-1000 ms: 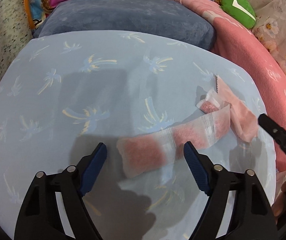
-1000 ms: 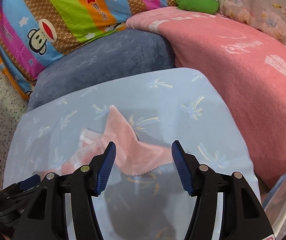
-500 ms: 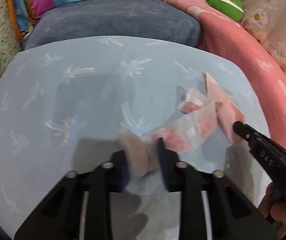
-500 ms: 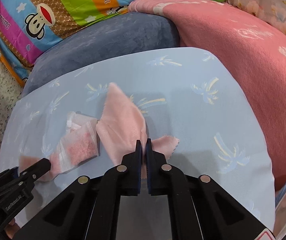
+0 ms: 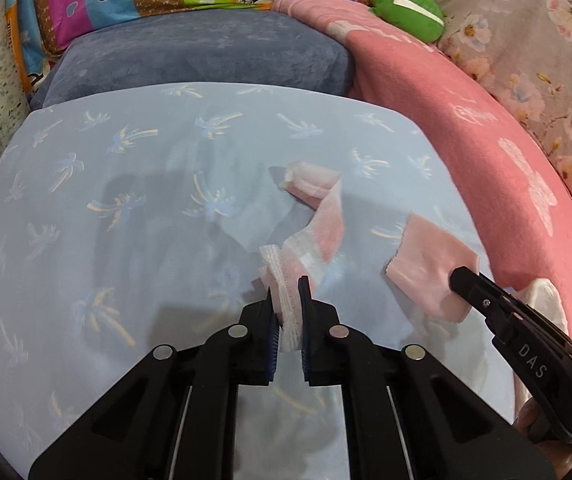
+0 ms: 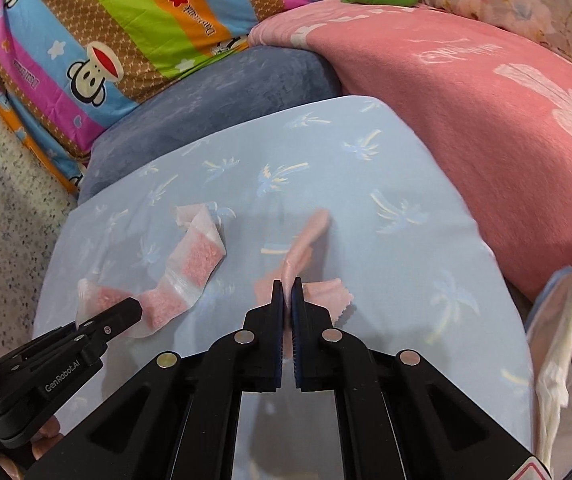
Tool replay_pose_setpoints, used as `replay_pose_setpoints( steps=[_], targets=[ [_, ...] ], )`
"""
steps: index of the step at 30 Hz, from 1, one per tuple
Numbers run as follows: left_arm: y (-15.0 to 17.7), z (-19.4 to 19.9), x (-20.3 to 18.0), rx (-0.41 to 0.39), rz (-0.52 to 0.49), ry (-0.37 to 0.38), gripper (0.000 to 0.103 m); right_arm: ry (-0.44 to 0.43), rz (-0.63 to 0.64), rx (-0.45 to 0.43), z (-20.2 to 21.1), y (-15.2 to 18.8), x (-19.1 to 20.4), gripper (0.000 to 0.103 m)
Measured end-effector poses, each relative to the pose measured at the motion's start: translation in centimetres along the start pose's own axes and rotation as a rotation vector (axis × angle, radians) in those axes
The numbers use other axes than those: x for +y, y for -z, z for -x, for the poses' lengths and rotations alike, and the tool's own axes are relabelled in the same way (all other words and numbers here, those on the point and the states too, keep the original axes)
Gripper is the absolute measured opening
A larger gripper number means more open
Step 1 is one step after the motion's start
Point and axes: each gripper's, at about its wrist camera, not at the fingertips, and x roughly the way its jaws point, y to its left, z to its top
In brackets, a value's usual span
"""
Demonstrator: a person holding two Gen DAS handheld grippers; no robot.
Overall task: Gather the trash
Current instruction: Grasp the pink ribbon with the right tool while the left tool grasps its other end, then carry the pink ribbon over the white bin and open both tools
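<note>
A: What surface fills the frame?

B: A pale blue sheet (image 5: 125,240) printed with palm trees covers the centre of both views. A grey-blue cushion (image 5: 205,52) lies along its upper edge, and a striped monkey-print quilt (image 6: 105,32) sits behind that in the upper left. A pink blanket (image 6: 486,100) rises on the right, with a green pillow (image 5: 406,8) at the top and floral fabric (image 5: 546,60) in the upper right corner.

A: And the claws?

B: The left gripper (image 5: 286,300), at lower centre of its view, is pinched nearly closed on one end of a clear packet strip (image 5: 318,236) filled with pink grains; the rest of the strip trails up across the sheet. The right gripper (image 6: 287,296) is clamped tight on a pink wrapper (image 6: 306,248) with a zigzag edge, lifted just above the sheet at centre frame.

A: Anything else?

B: A white plastic bag (image 6: 566,340) shows at the right edge of the right view.
</note>
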Motion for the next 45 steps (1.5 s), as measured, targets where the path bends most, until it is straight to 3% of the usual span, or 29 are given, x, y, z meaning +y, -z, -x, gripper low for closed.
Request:
replay_pose_setpoints(
  steps=[17,26,36,45],
  targets=[
    [2.9,8.3,-8.3,-0.108,-0.123,0.131,0.009,-0.03,-0.06,-0.143,13.5,3.3,-4.3,0.004],
    [3.7,10.7,-13.8,-0.135,-0.2,0.213,0.008,-0.005,-0.127,-0.232,19.3,4.7,-9.5,0.004],
    [5.0,12.3,-20.8,-0.157,-0.333,0.287,0.008,0.051,-0.198,-0.303,23.6,6.1,-15.1,0.004],
    [6.1,11.6,-25.7,-0.115,-0.421,0.353,0.009,0.092,-0.274,-0.327,25.1,7.5,-20.0,0.004]
  ],
)
